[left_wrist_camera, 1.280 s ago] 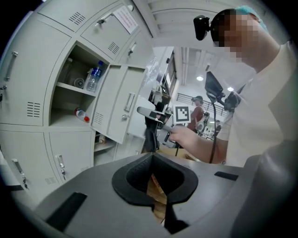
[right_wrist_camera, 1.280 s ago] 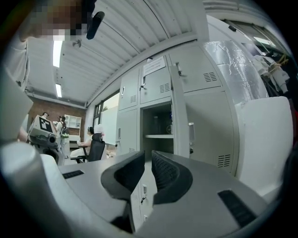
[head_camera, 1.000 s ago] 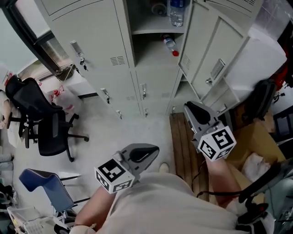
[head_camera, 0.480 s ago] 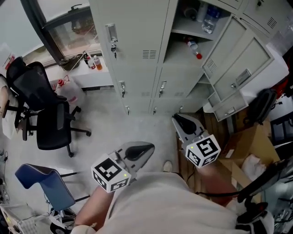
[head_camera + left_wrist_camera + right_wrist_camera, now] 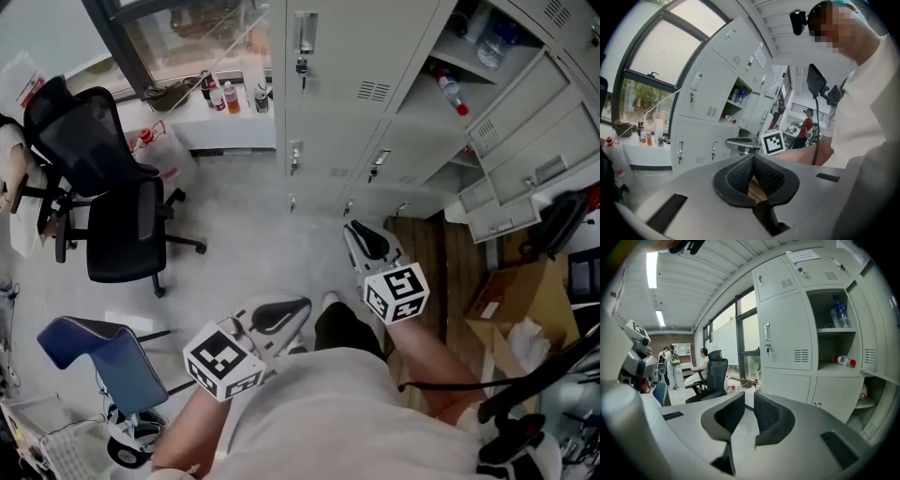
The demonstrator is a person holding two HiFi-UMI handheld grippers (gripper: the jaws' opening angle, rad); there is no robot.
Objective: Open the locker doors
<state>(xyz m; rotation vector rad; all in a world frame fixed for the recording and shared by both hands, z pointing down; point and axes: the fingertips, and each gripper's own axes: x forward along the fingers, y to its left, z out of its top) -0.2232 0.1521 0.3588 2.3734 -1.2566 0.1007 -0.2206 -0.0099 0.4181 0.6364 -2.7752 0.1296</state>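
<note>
Because the closed locker doors (image 5: 330, 66) lie beyond reach, the right gripper (image 5: 352, 228) hangs narrowly parted, empty, and the left gripper (image 5: 302, 307) pinched together.

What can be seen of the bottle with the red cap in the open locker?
The bottle looks like clear plastic and is closed with a red cap. It lies on its side on the lower shelf of the open locker compartment, with the cap toward the right in the right gripper view. Only the shelf touches it. Whether it holds liquid cannot be told. A taller upright bottle stands on the shelf above.
</note>
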